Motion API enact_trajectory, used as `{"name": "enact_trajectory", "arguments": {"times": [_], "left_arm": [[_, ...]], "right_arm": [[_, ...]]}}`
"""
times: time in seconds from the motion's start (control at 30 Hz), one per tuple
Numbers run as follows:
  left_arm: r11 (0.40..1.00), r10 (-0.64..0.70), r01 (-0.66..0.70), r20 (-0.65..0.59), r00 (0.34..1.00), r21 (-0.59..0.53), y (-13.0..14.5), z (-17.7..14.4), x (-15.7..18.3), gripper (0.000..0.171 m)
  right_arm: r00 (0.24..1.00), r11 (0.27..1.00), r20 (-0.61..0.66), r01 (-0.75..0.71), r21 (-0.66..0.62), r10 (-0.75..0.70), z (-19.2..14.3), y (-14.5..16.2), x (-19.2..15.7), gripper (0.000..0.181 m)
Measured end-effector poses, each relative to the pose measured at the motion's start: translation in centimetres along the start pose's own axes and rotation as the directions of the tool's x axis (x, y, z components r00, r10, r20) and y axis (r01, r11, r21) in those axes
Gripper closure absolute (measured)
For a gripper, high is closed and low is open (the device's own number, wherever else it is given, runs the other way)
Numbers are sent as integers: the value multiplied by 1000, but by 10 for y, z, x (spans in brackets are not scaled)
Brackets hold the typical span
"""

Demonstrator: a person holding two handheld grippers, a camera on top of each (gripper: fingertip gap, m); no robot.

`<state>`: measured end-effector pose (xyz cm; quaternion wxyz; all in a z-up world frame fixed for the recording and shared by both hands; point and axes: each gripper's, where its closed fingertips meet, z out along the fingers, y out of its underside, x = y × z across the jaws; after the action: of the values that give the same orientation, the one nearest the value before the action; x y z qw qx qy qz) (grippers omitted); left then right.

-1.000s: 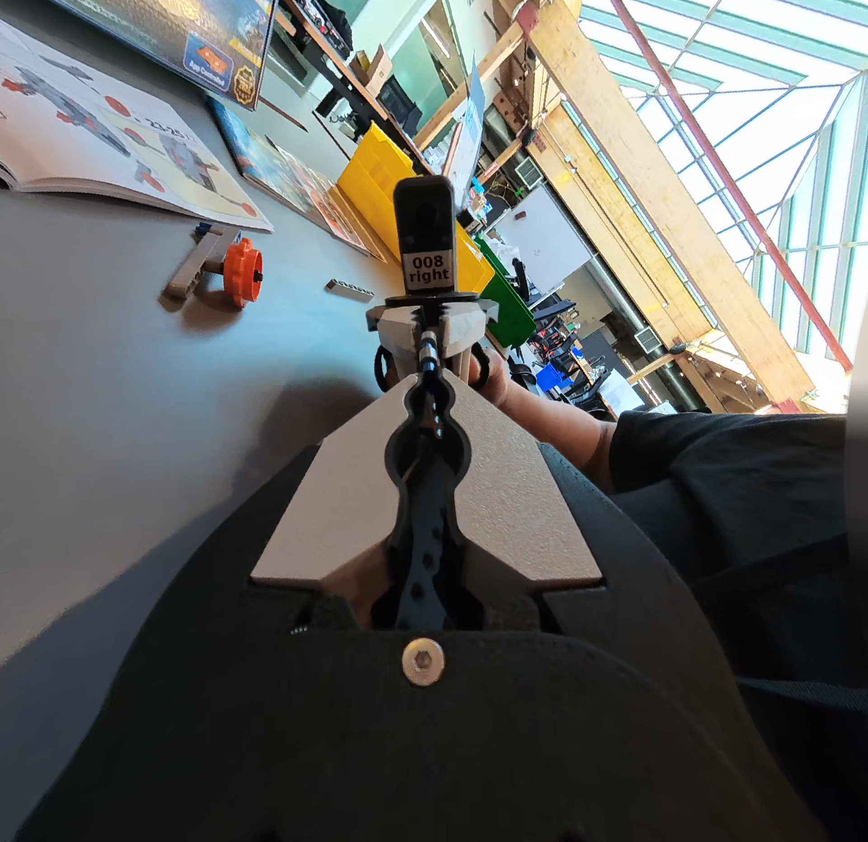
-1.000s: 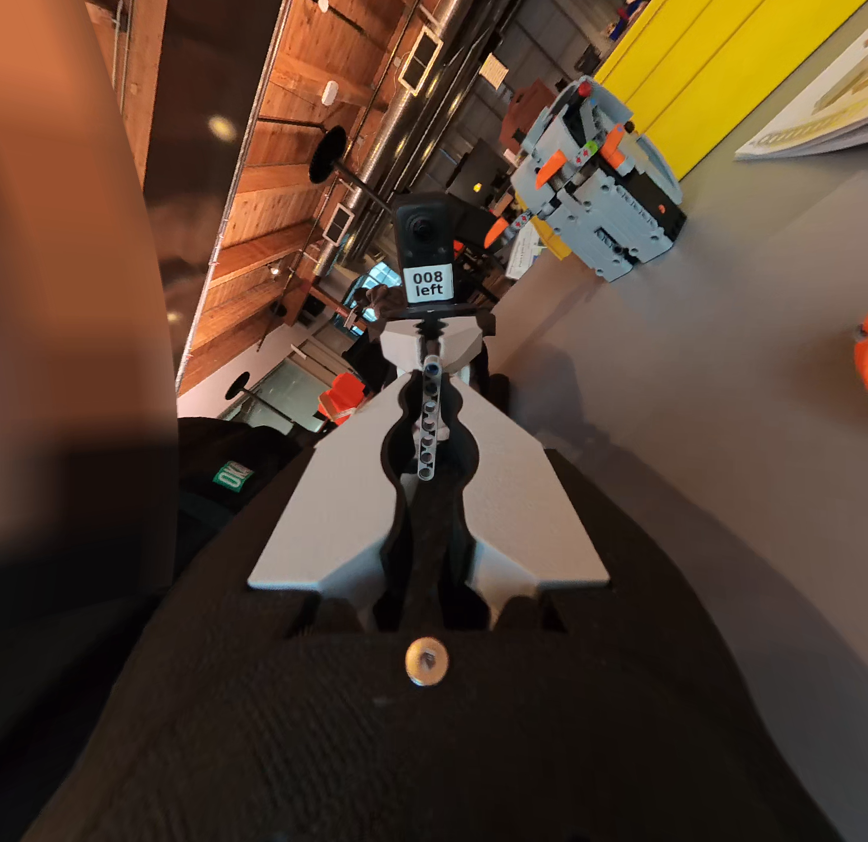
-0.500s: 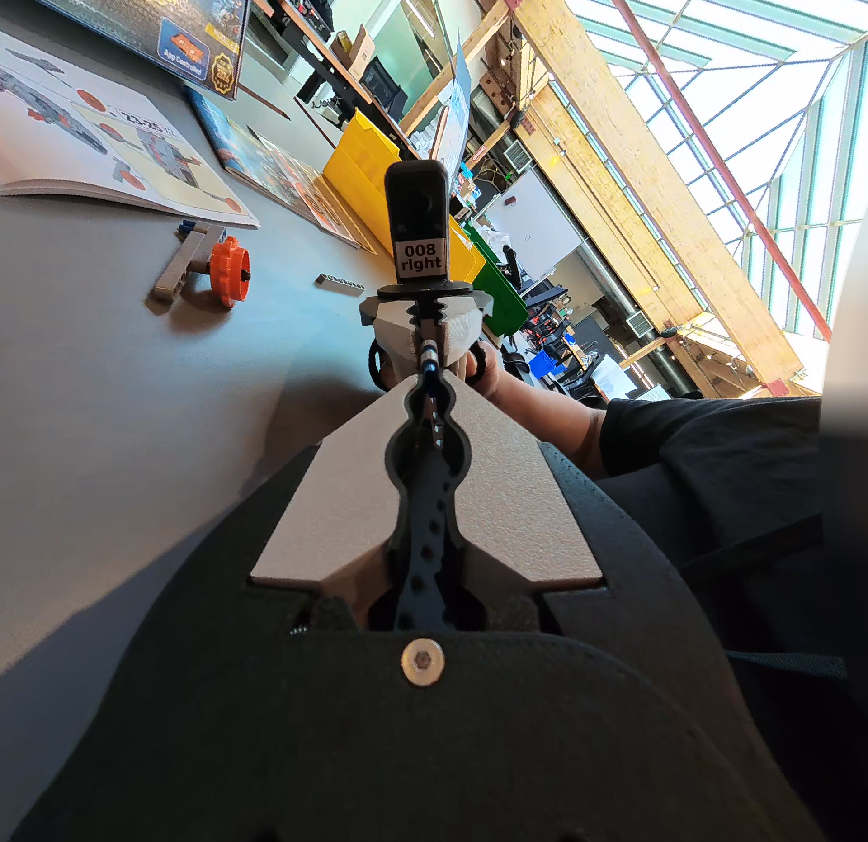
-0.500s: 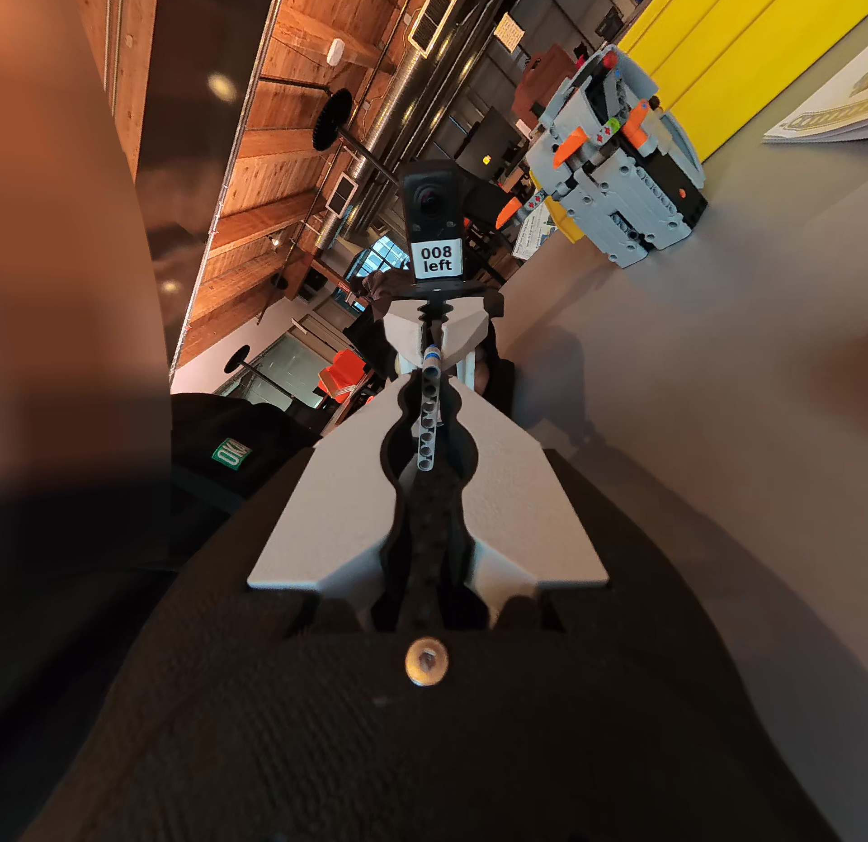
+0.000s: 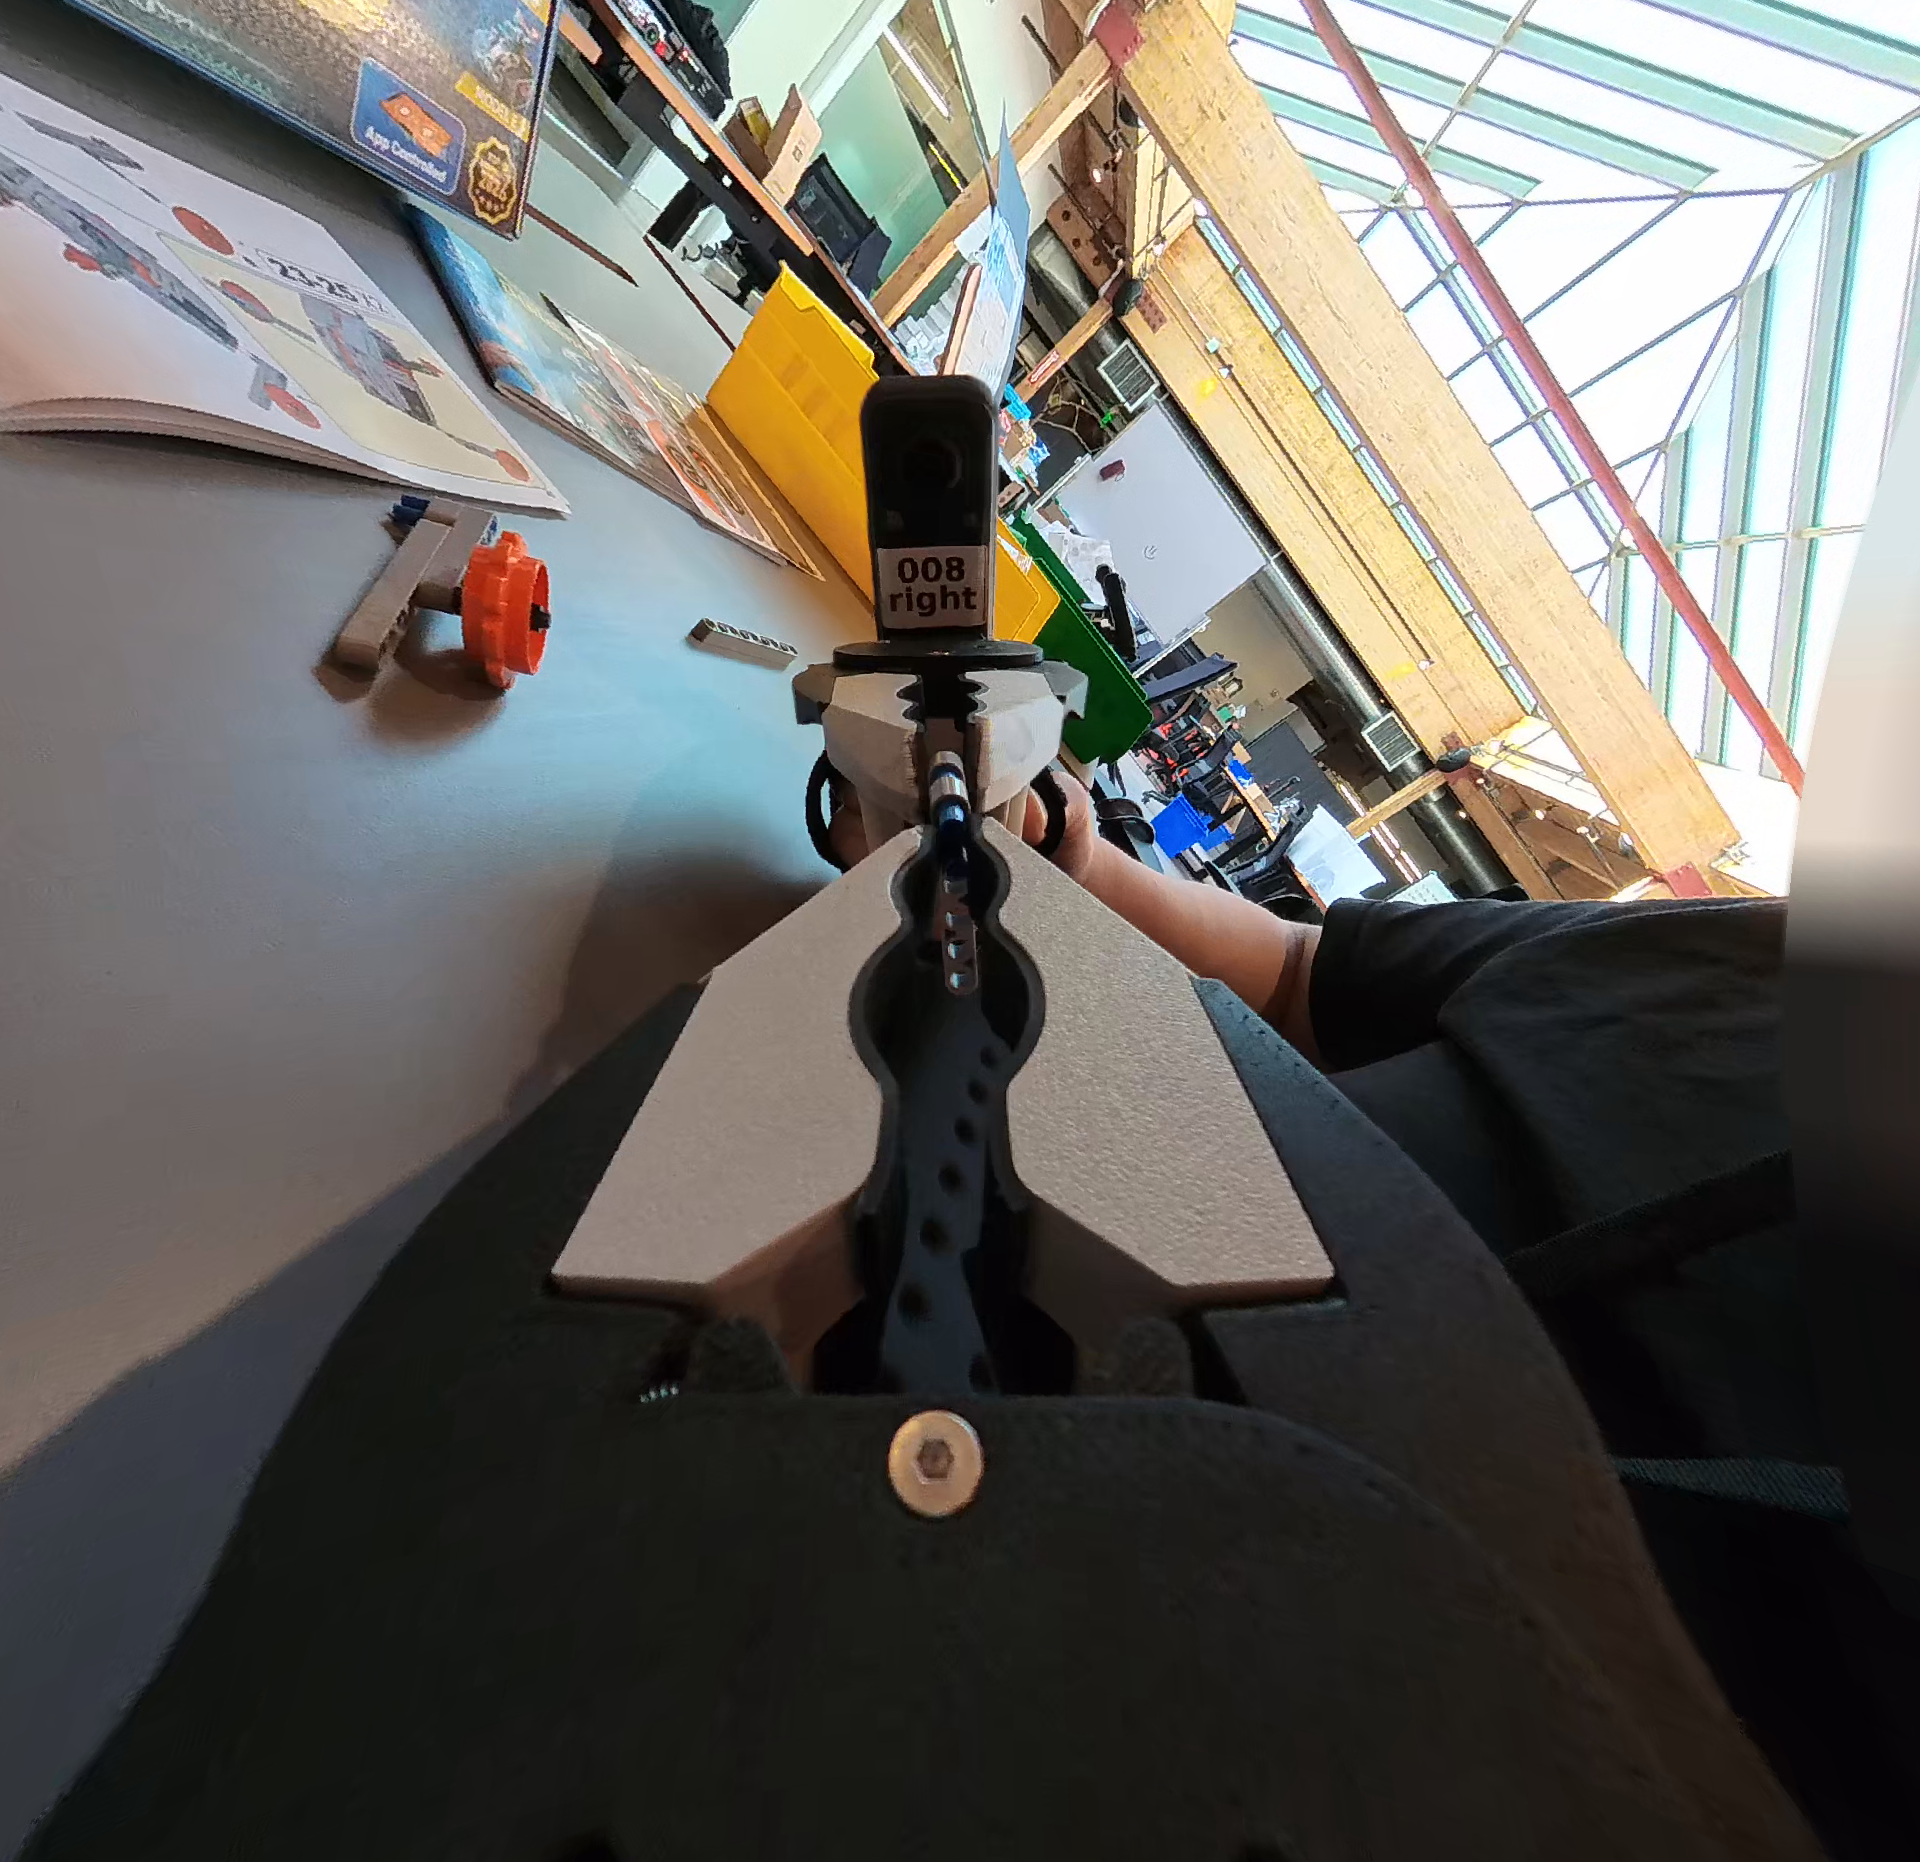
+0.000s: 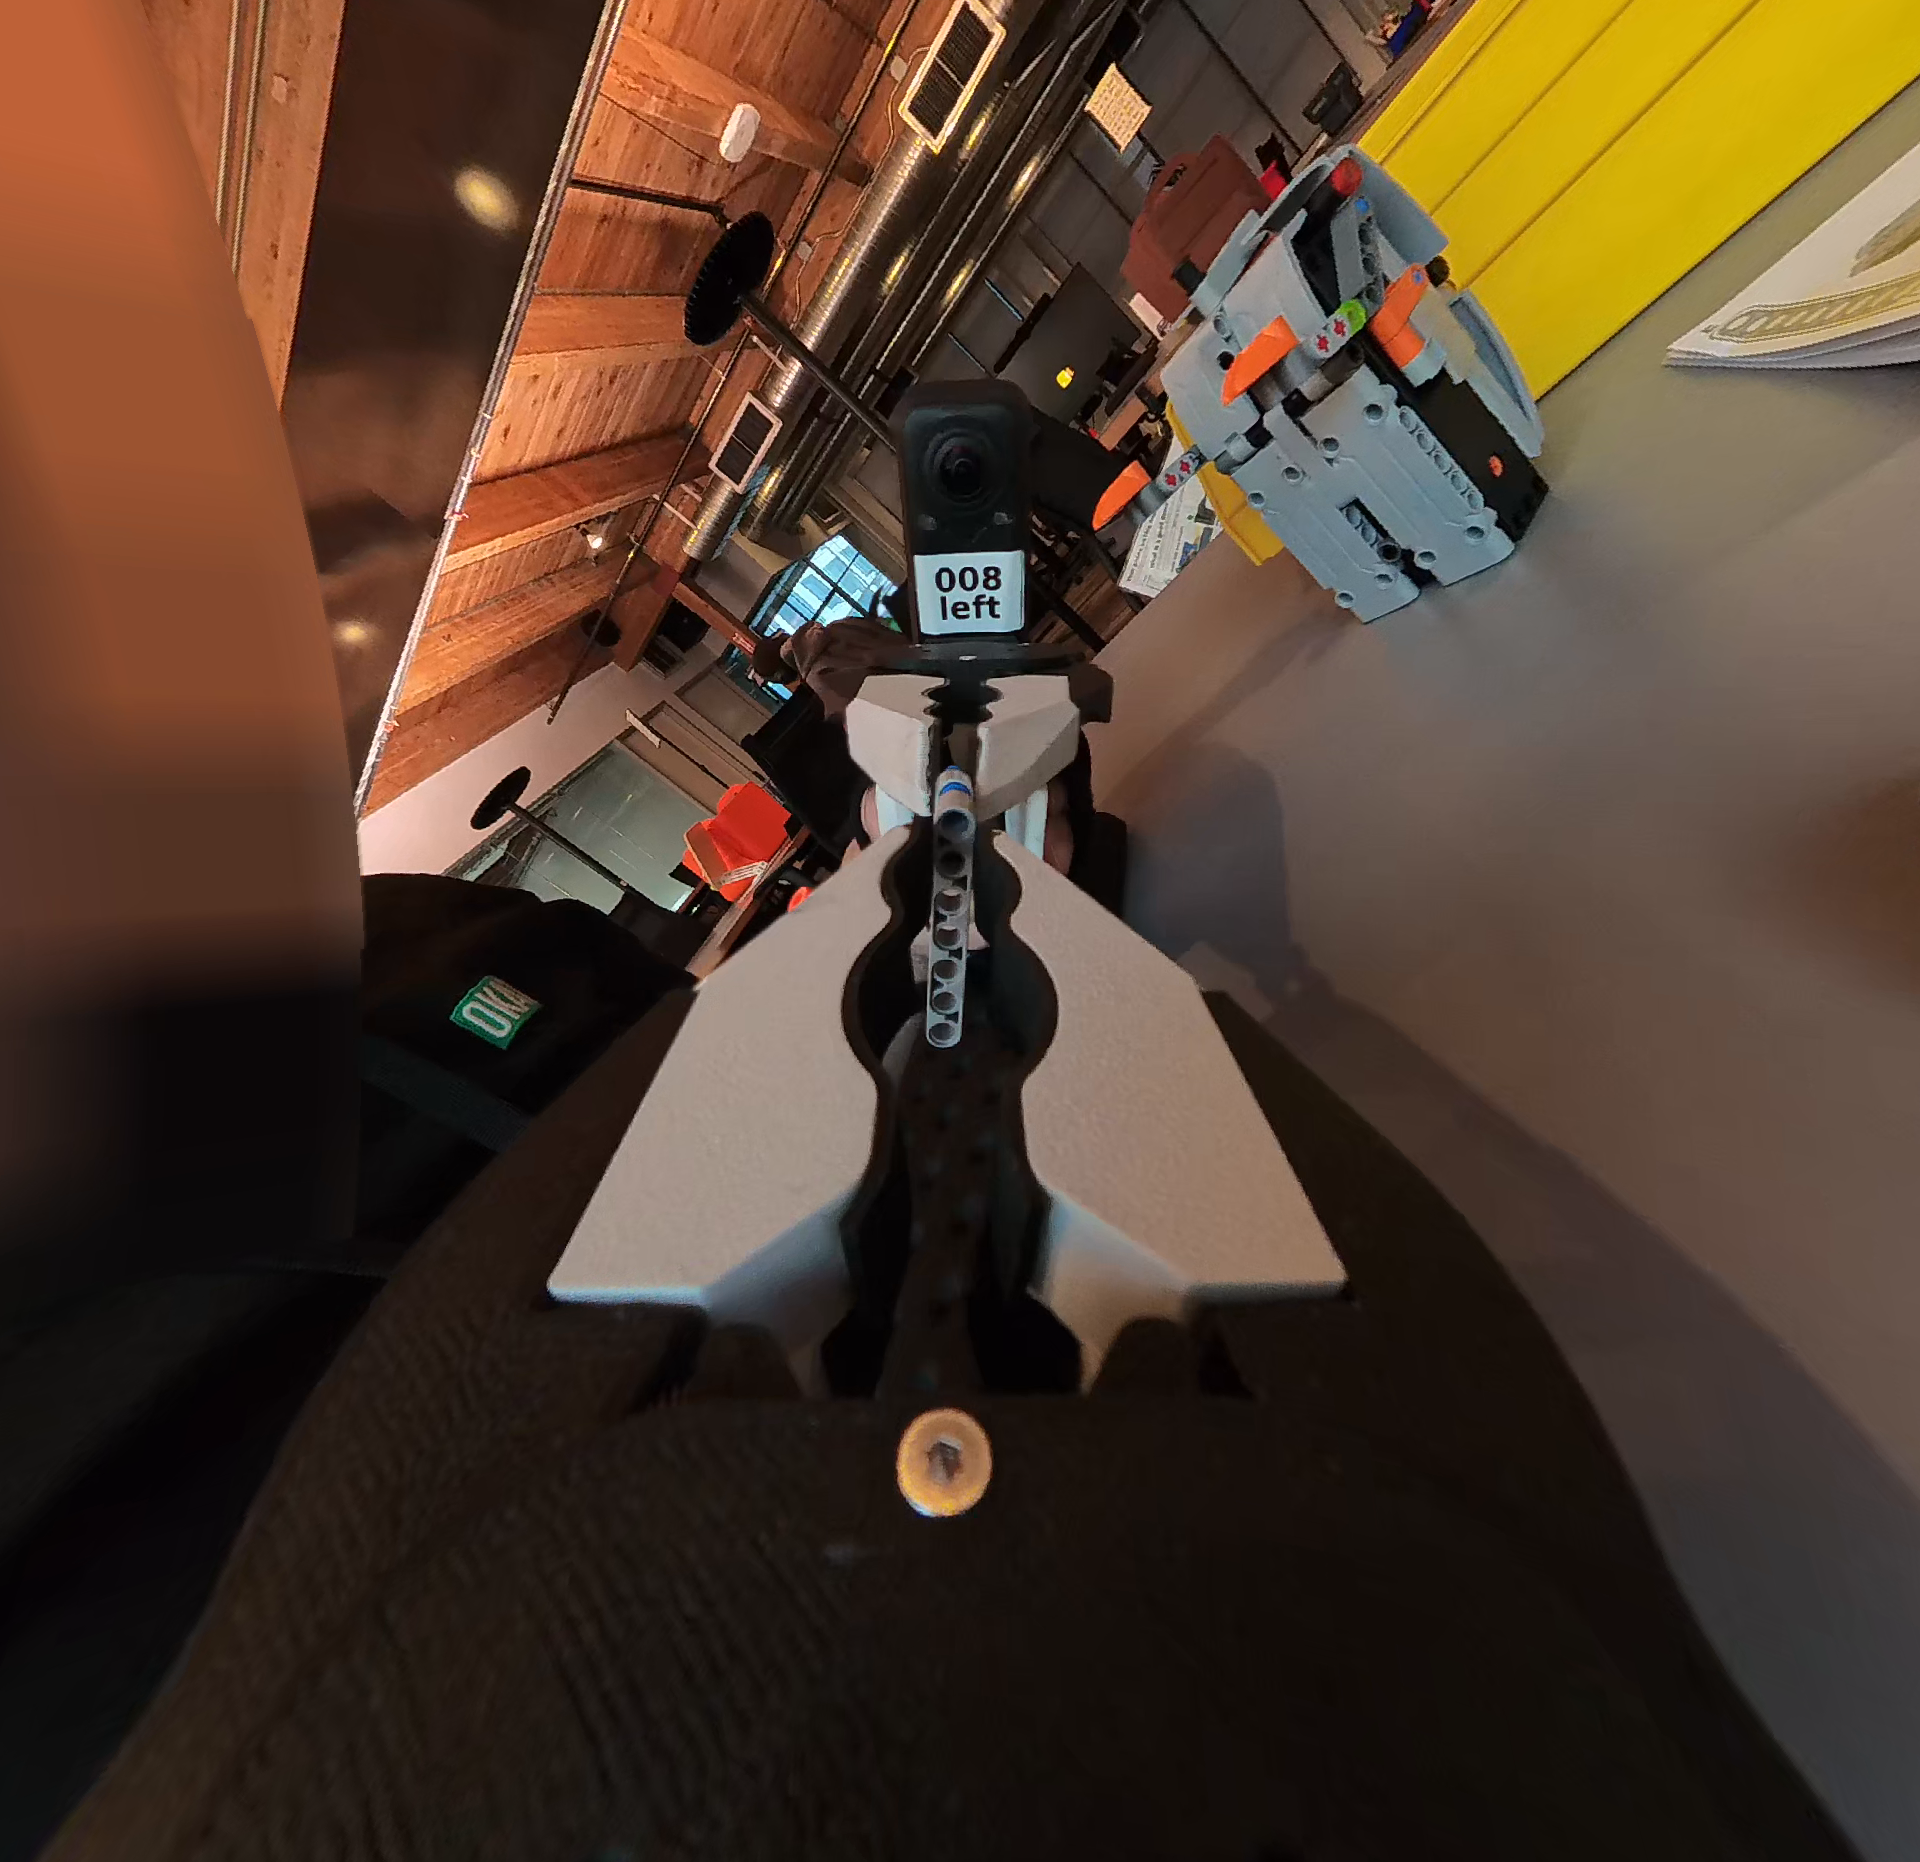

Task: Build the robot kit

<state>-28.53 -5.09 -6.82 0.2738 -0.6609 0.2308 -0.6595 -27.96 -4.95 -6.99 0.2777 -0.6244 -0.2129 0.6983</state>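
My two grippers face each other tip to tip above the grey table (image 5: 260, 929). My left gripper (image 5: 948, 848) is shut on a small piece with a blue pin (image 5: 950, 827) at its front and a short grey holed part (image 5: 962, 948) behind it. My right gripper (image 6: 951, 848) is shut on a light grey holed beam (image 6: 948, 939) that points forward. The beam's far end, with a blue ring, meets the left gripper (image 6: 964, 763). In the left wrist view the right gripper (image 5: 940, 758) stands just beyond the pin. How the two pieces join is hidden.
On the table lie an orange gear on a grey beam (image 5: 488, 607), a small grey beam (image 5: 743, 640), open instruction booklets (image 5: 208, 326) and a box (image 5: 312, 46). Yellow bins (image 5: 810, 410) and a green bin (image 5: 1091, 669) stand behind. A grey brick model (image 6: 1351, 441) stands near a yellow bin (image 6: 1662, 150). Both grippers' tips are close together, under 4 cm apart. My left gripper's tips are some 15 centimetres from the grey brick model (image 6: 1351, 441).
Both grippers stay shut and tip to tip. They have shifted and tilted slightly together, so the background has slid a little in both views.
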Motion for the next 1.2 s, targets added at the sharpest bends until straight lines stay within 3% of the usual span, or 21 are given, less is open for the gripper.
{"name": "enact_trajectory", "arguments": {"times": [0.33, 0.93, 1.2], "left_arm": [[999, -40, 40, -34, 999, -4, 0, 0, 1, 168], [998, 52, -55, 97, 994, 30, -2, 0, -7, 166], [997, 73, -71, 102, 992, -20, 5, 5, -5, 166]], "right_arm": [[1000, 1000, -2, 17, 1, -17, 0, 1, -2, 176], [997, 998, -46, 57, 6, -57, 2, -1, 4, 176], [992, 993, -65, 106, -41, -109, 7, 6, 3, 176]]}}
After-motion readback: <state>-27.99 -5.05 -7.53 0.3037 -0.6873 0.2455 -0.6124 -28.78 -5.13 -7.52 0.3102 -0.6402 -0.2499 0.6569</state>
